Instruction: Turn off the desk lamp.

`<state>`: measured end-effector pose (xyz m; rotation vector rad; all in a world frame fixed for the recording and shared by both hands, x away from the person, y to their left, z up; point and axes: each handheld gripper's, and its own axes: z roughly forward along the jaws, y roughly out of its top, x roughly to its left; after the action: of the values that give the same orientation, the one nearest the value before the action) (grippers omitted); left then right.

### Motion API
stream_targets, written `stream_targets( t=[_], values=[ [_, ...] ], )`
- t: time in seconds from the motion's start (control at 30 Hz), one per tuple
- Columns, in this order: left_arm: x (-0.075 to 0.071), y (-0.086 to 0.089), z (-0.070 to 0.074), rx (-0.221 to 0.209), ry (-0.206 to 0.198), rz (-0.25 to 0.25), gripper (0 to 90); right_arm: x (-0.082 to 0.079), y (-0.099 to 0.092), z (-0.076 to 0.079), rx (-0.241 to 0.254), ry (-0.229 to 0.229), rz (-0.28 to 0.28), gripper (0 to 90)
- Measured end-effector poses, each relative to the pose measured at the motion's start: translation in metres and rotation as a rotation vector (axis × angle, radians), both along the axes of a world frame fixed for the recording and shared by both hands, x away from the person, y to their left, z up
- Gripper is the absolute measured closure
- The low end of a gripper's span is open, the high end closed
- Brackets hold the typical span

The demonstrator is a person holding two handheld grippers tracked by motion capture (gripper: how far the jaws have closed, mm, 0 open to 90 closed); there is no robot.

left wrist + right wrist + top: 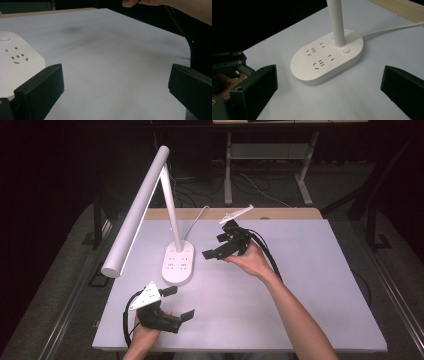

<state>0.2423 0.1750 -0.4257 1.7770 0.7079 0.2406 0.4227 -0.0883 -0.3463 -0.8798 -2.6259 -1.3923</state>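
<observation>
A: High view — your right gripper [214, 246] is spread, just beside the lamp base [178, 263] mid-surface; nothing grasped yet.
B: Left gripper [179, 303]?
A: Spread too, empty — all work remains.

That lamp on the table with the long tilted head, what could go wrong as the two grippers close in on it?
The lamp is tall, with a long head leaning out to one side of its base. A push on the stem from the right gripper, whose jaws stand open next to the base, might tip it. The white cord trails off the back of the base and could snag or drag. The left gripper, open near the table's front edge, could bump the overhanging head if raised.
</observation>
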Motion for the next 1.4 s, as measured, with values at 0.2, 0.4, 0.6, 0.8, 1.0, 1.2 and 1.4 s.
stream_targets(
  t=[0.2,0.4,0.6,0.8,1.0,1.2,1.4],
  values=[
    [0.0,-0.001,0.0,-0.007,0.003,-0.005,0.0,0.011,0.013,-0.004,0.016,0.027,-0.014,0.8],
    [-0.001,-0.002,0.0,-0.005,0.003,-0.008,0.0,0.021,0.023,-0.009,0.029,0.042,-0.04,0.8],
    [-0.001,-0.001,0.0,-0.006,0.001,-0.007,0.0,0.028,0.033,-0.015,0.056,0.053,-0.05,4.4],
    [-0.001,-0.001,0.0,-0.007,0.002,-0.008,0.0,0.034,0.041,-0.025,0.074,0.052,-0.051,8.7],
    [-0.001,-0.001,0.0,-0.009,0.002,-0.011,0.0,0.039,0.048,-0.037,0.085,0.053,-0.027,25.9],
    [-0.001,0.0,0.0,-0.014,0.002,-0.007,0.0,0.043,0.052,-0.044,0.112,0.054,-0.013,41.3],
    [-0.001,0.0,0.0,-0.01,0.002,-0.008,0.0,0.049,0.057,-0.054,0.099,0.073,0.01,60.9]
  ],
)
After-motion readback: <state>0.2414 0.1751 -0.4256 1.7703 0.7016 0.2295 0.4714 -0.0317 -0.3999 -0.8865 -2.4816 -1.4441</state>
